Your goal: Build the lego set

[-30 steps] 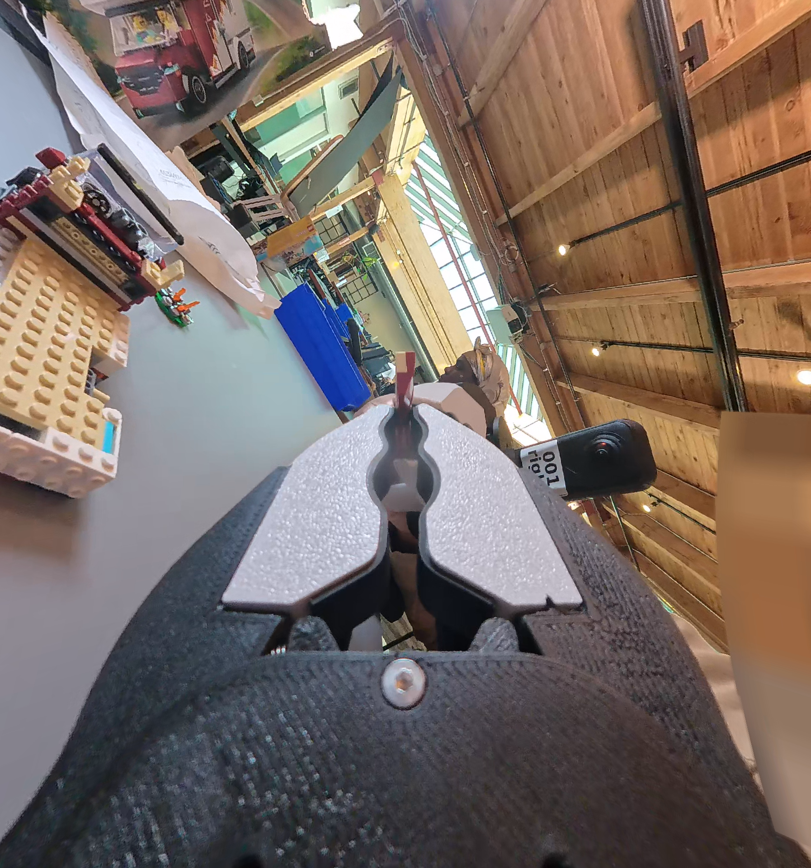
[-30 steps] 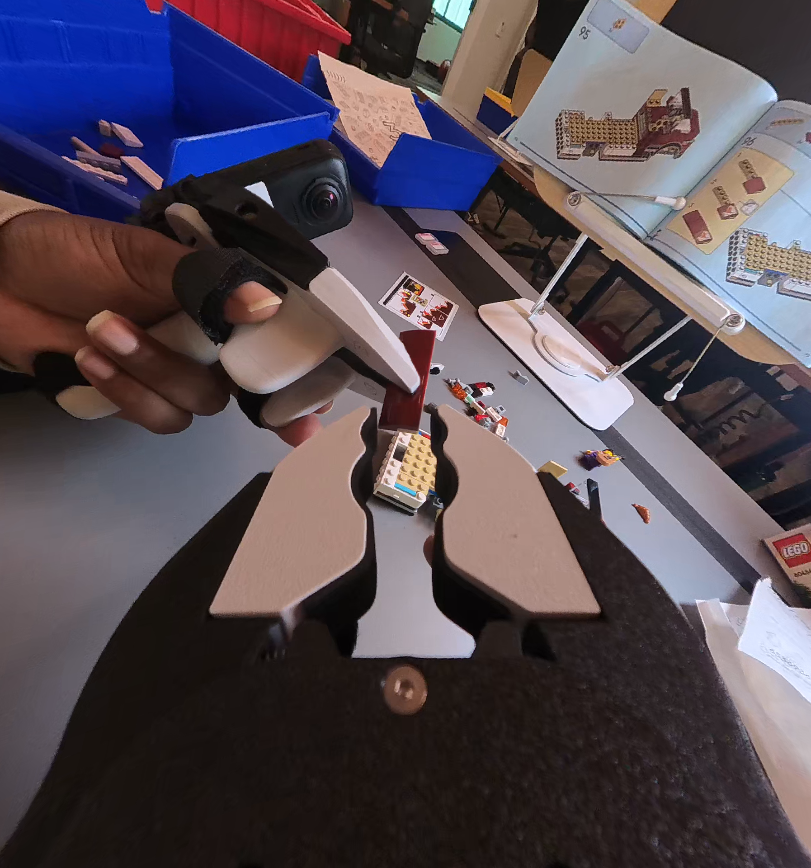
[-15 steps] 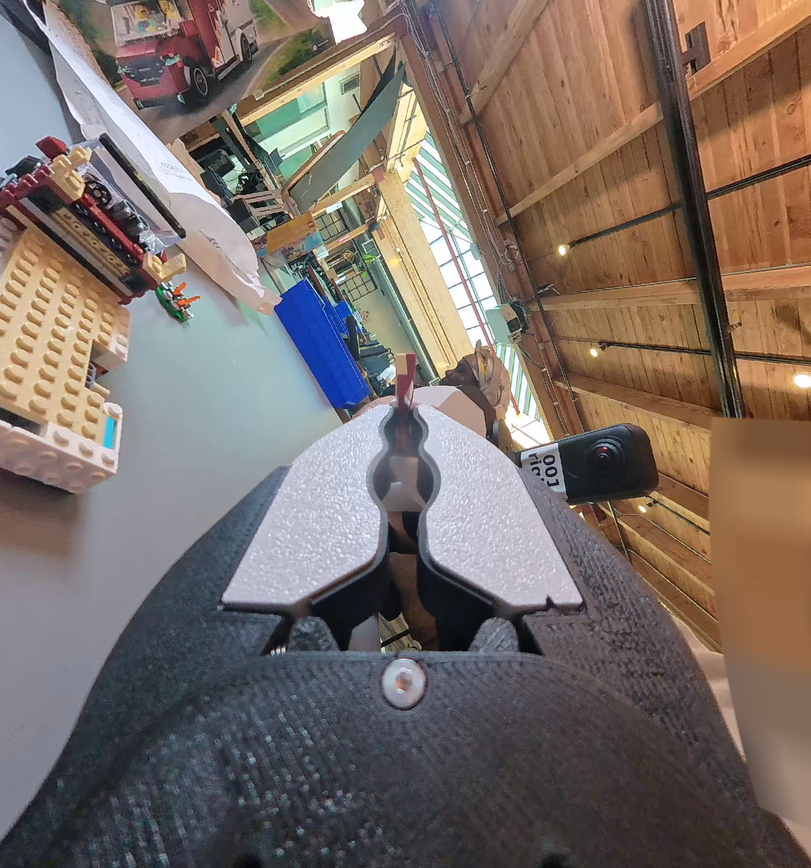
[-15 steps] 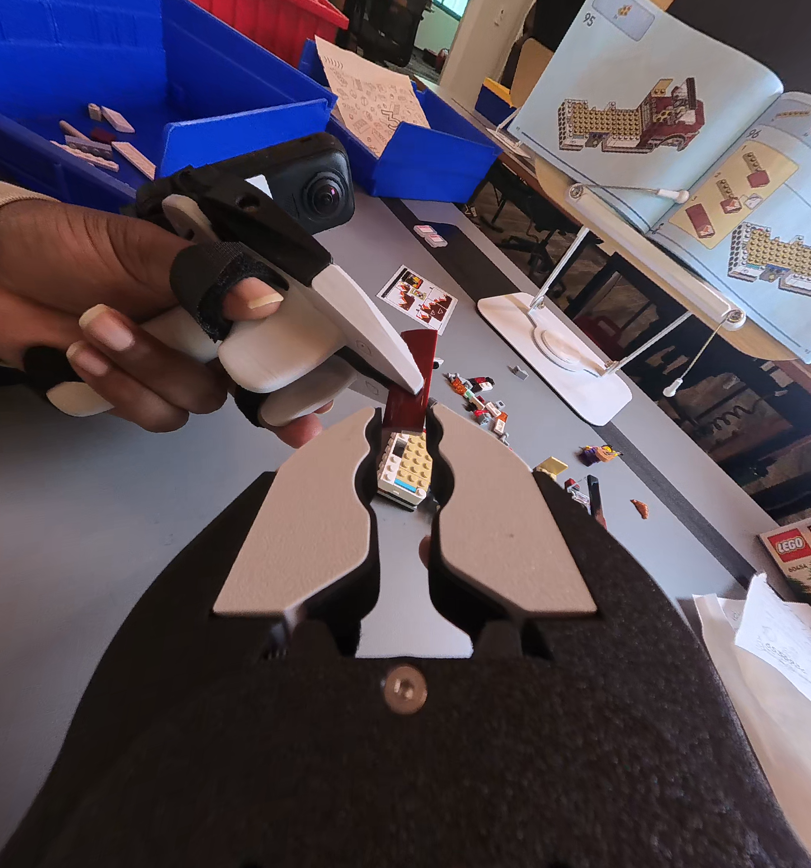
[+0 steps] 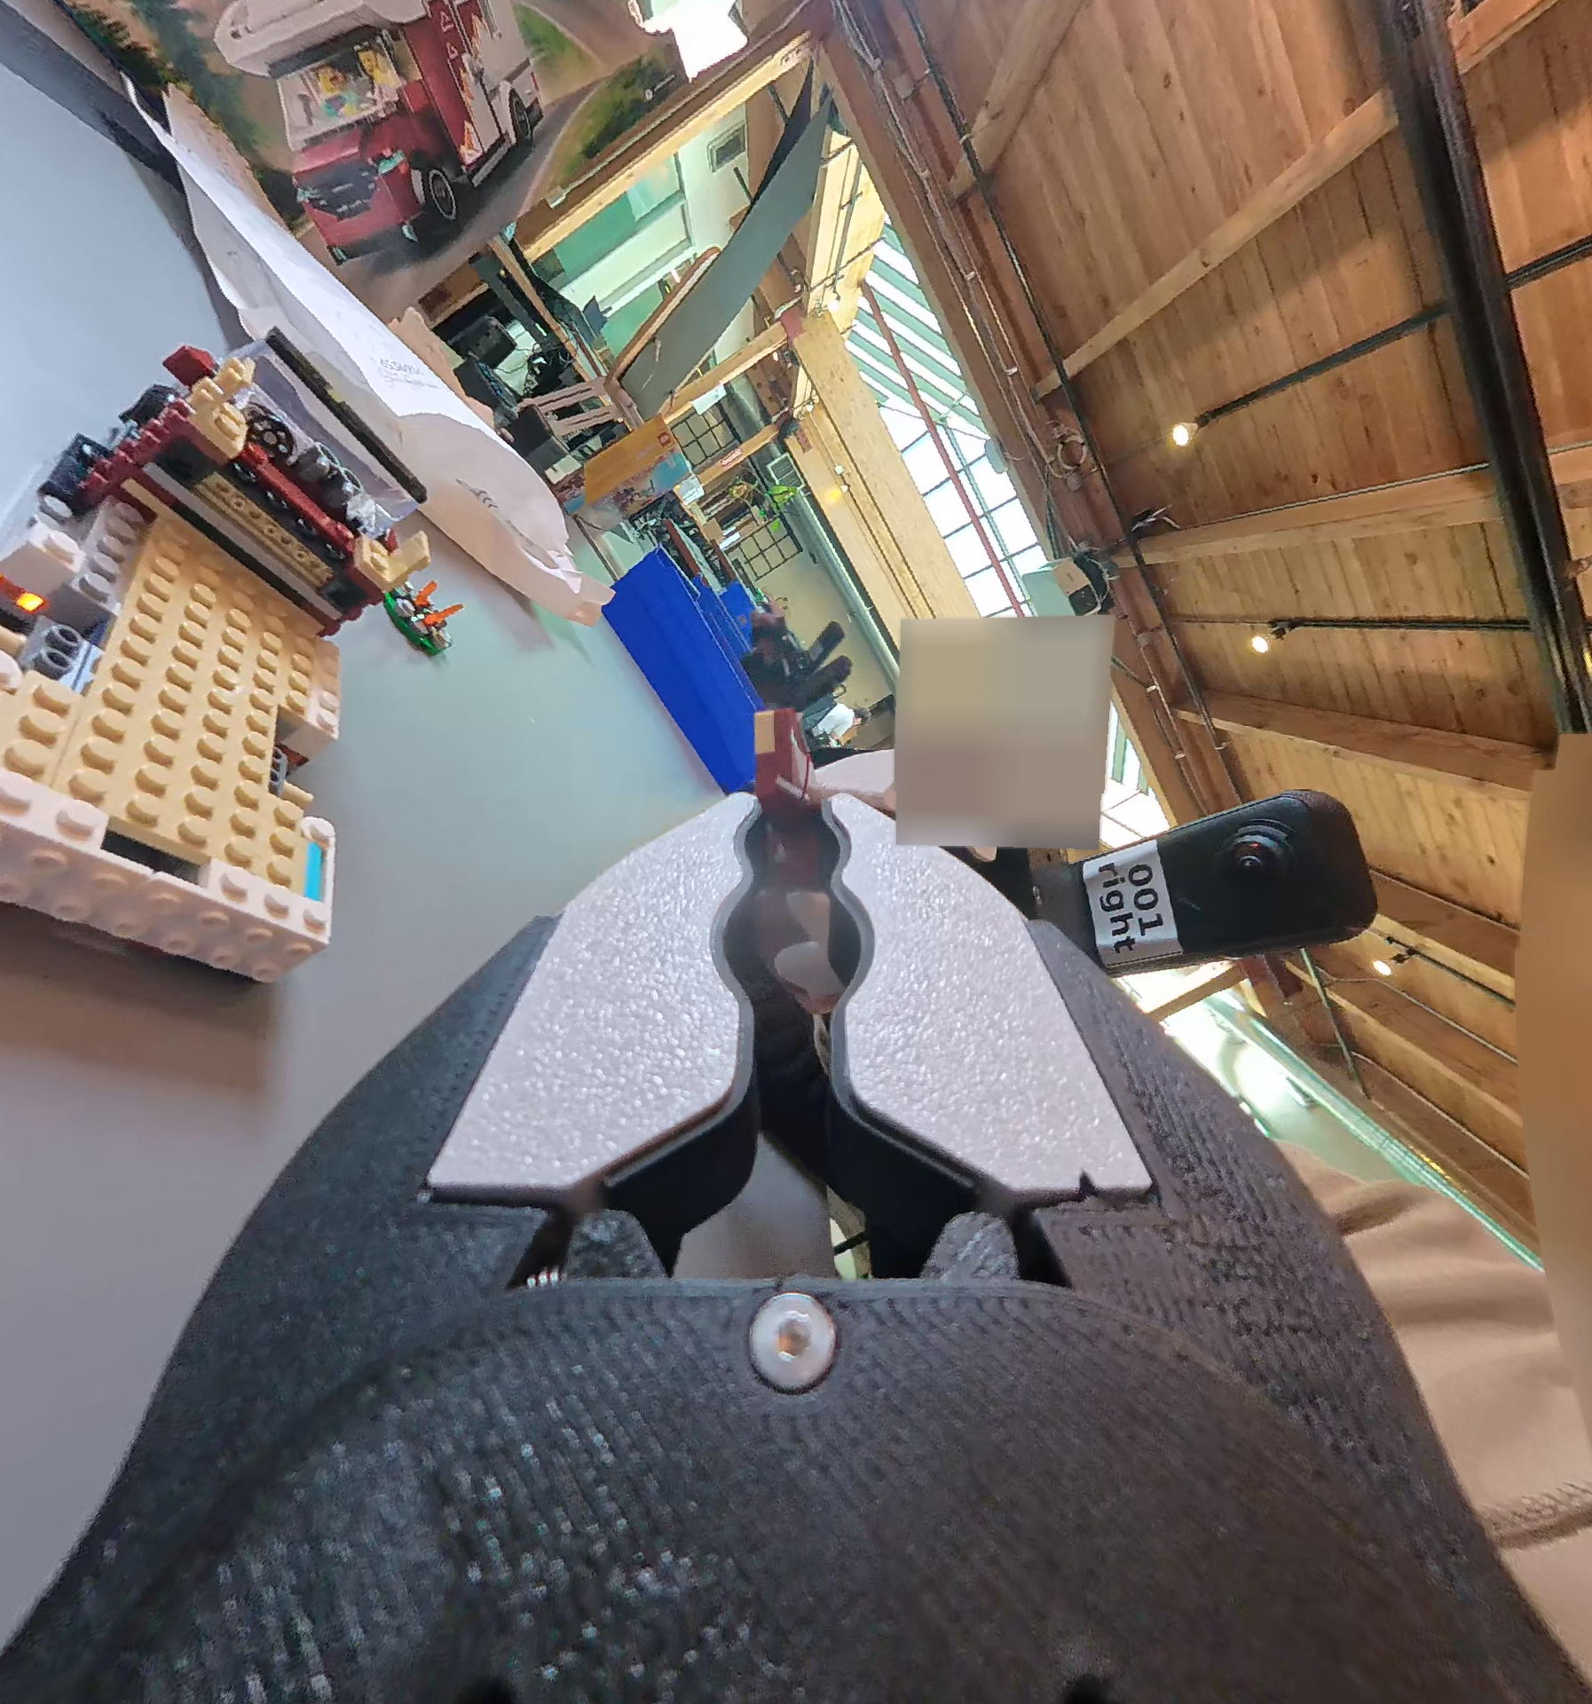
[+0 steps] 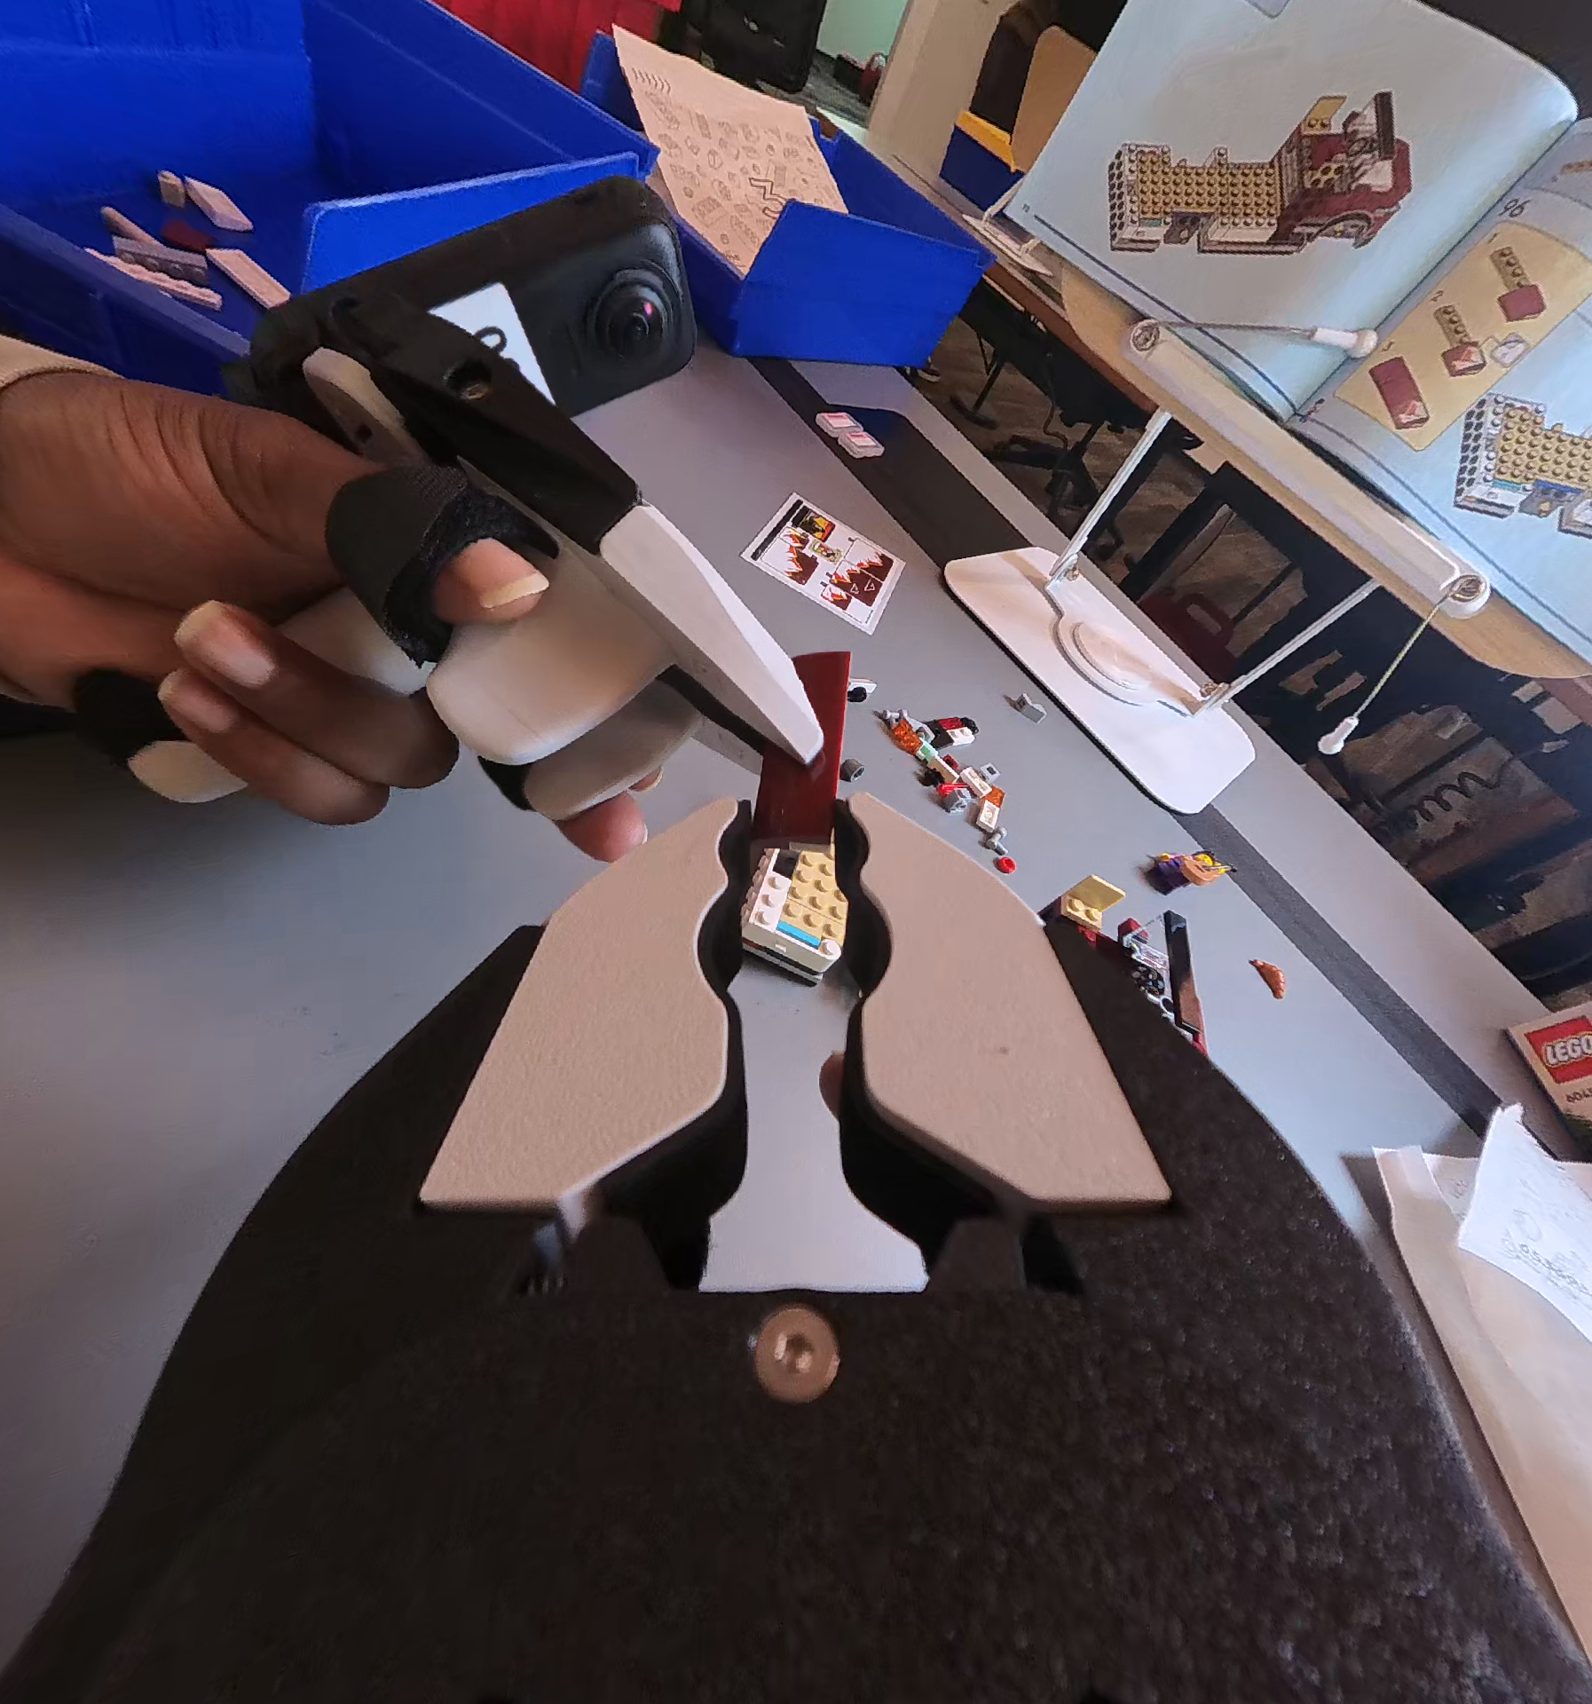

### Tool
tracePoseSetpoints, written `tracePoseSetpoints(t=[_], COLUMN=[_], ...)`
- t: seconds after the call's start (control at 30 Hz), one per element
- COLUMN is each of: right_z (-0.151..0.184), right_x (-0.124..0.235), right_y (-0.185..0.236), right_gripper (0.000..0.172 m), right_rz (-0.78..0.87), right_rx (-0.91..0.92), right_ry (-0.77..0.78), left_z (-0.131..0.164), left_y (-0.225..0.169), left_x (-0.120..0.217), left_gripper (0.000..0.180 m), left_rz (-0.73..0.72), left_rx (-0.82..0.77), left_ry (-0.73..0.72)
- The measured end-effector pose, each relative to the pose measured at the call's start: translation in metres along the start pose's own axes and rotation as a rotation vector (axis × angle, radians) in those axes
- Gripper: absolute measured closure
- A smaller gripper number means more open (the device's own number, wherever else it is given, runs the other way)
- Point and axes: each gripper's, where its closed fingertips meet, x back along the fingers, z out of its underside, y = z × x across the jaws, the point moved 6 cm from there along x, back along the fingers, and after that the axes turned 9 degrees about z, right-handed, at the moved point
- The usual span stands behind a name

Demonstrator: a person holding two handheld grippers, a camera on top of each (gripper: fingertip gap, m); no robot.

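Dark red tile (image 6: 806, 738) upright between both claws, left claw (image 6: 797, 747) pinching its middle, right claw (image 6: 790, 816) closed on its lower end, small tan-and-white brick build (image 6: 797, 913) on grey worktop (image 6: 221, 968) behind, loose bricks (image 6: 949, 765) beside, blue bins (image 6: 460, 157) beyond.

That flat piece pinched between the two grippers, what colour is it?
Dark red flat piece, glossy; clearest in the right wrist view.
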Motion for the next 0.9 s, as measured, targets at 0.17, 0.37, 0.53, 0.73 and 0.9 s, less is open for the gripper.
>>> tracePoseSetpoints(t=[0.17,0.37,0.53,0.73,0.9], right_z=[0.001,0.003,0.012,0.046,0.062], right_x=[0.001,0.002,0.001,-0.002,-0.008], right_y=[-0.001,-0.003,-0.003,0.008,0.01], right_gripper=[0.155,0.155,0.155,0.155,0.155], right_rz=[-0.002,-0.007,-0.078,-0.309,-0.438], right_rx=[-0.008,-0.019,-0.072,-0.133,-0.074], right_ry=[0.002,0.005,0.054,0.237,0.34], left_z=[-0.002,-0.006,-0.015,-0.023,-0.017], left_y=[0.001,0.004,0.015,0.019,0.022], left_x=[0.001,0.004,0.014,0.026,0.025], left_gripper=[0.167,0.165,0.164,0.165,0.165], left_rz=[-0.033,-0.074,-0.281,-0.529,-0.561], left_rx=[-0.057,-0.124,-0.328,-0.634,-0.672], left_ry=[0.019,0.034,0.112,0.229,0.297])
